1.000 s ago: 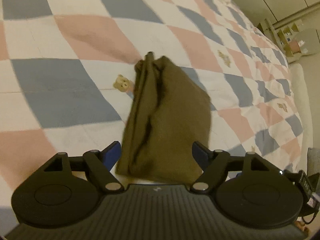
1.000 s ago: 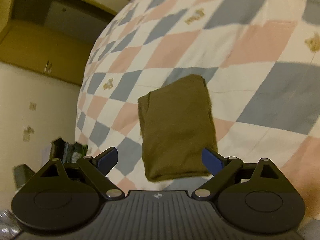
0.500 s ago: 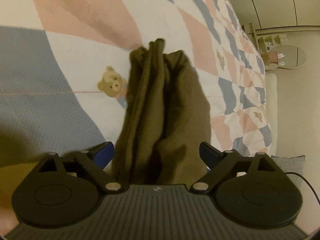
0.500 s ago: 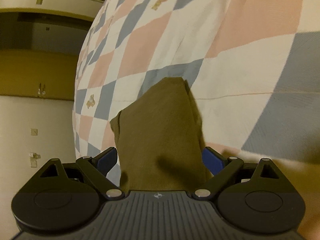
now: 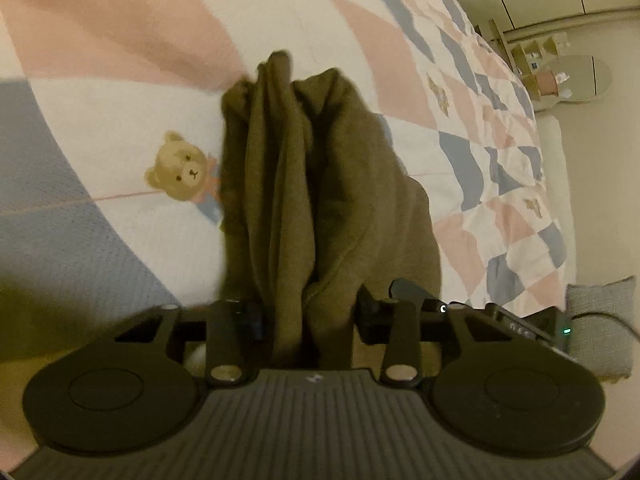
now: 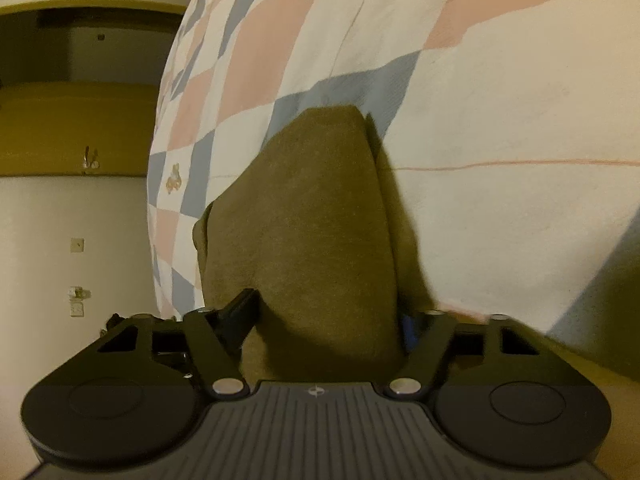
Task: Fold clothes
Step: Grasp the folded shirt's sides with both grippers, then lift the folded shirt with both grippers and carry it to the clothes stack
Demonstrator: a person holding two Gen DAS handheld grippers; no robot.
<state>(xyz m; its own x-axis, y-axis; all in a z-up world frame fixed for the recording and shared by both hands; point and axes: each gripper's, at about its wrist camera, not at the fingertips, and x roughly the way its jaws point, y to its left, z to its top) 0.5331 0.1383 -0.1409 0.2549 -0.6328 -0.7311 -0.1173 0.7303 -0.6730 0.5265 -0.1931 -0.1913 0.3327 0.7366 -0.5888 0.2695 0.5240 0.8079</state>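
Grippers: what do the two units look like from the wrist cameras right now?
Both are matte black: a ribbed grey-black centre deck with a small white logo, two round discs, and silver pivot pins. Left gripper shows a green light and cable at right. Right gripper shows a blue finger pad.

The olive garment hides its near edge and both tongs' pads behind bunched folds.

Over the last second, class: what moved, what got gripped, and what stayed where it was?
Both tongs came down toward the olive garment until it filled each view. The left tongs and the right tongs, wide open before, are closing, with the near edge of the cloth bunched between them. The garment stayed folded on the checked quilt, beside the printed bear.
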